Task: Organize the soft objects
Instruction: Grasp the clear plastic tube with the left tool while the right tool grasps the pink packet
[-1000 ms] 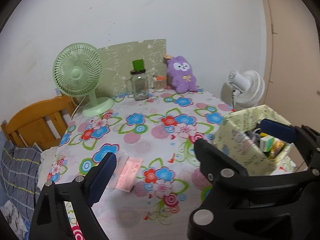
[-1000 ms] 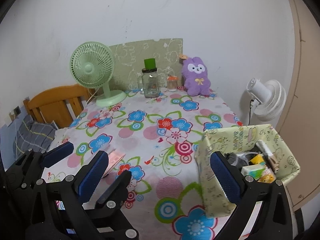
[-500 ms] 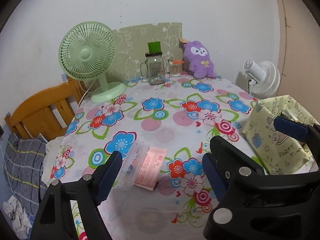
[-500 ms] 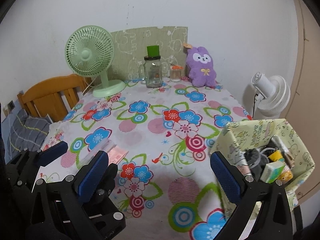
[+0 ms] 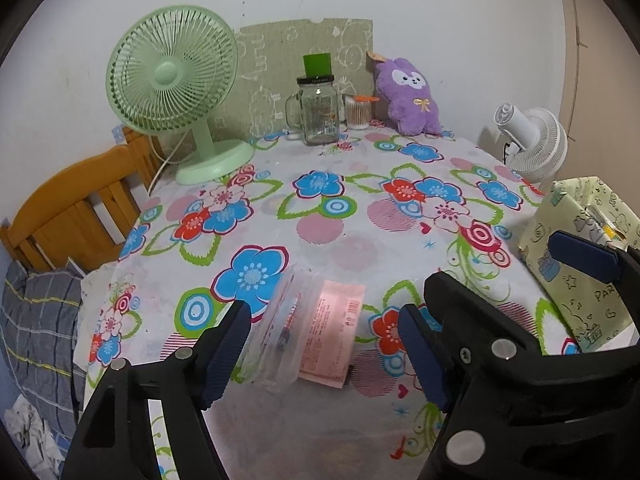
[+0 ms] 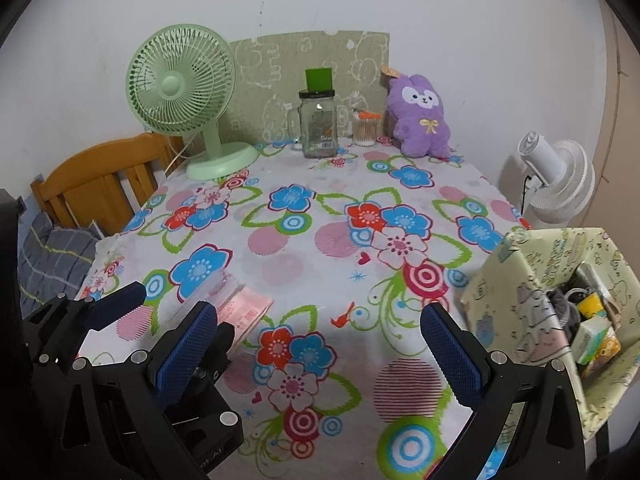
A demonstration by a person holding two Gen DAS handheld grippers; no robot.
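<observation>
A flat pink packet in clear plastic (image 5: 320, 334) lies on the flowered tablecloth (image 5: 320, 216) near the front edge; it also shows in the right wrist view (image 6: 240, 306). My left gripper (image 5: 324, 354) is open, its jaws standing either side of the packet and just above it. My right gripper (image 6: 320, 350) is open and empty over the cloth, to the right of the packet. A purple plush rabbit (image 5: 412, 98) sits at the table's back right, also in the right wrist view (image 6: 422, 116).
A green desk fan (image 5: 176, 84), a glass jar (image 5: 320, 110) and a cotton-swab pot (image 5: 358, 112) stand at the back. A yellow patterned fabric box (image 6: 548, 316) holding small items sits at the right edge. A white fan (image 6: 560, 184) and a wooden chair (image 6: 100, 180) flank the table.
My left gripper has moved forward and down until the pink packet lies between its open jaws. My right gripper has shifted slightly, the fabric box sliding rightward in its view.
</observation>
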